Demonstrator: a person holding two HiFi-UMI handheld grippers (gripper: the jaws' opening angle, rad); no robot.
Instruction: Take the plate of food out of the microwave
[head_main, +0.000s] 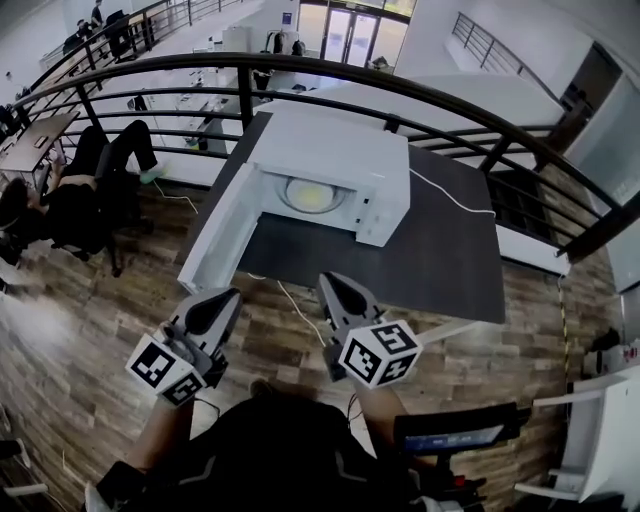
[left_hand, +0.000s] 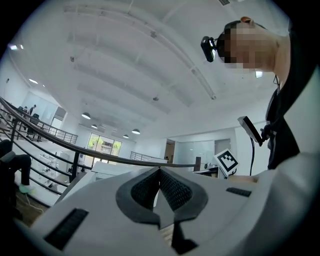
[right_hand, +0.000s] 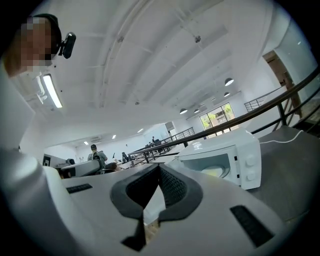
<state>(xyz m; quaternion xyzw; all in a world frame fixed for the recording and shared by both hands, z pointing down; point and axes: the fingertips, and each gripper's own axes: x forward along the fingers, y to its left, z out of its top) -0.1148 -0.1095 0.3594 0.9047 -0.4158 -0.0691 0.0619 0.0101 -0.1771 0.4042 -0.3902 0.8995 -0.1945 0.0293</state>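
A white microwave (head_main: 330, 160) stands on a dark table (head_main: 450, 255), its door (head_main: 215, 235) swung wide open to the left. Inside sits a plate (head_main: 310, 195) of pale yellow food. Both grippers hover over the wooden floor, short of the table's near edge and apart from the microwave. My left gripper (head_main: 228, 296) is shut with nothing between its pads (left_hand: 167, 187). My right gripper (head_main: 330, 282) is also shut and empty. In the right gripper view the microwave (right_hand: 220, 160) lies ahead to the right, and the plate (right_hand: 220, 171) shows in its cavity.
A dark metal railing (head_main: 400, 90) curves behind the table, with a drop to a lower floor beyond. A white cable (head_main: 450, 195) runs from the microwave across the tabletop. A person sits on a chair (head_main: 75, 205) at the left. White furniture (head_main: 600, 430) stands at the lower right.
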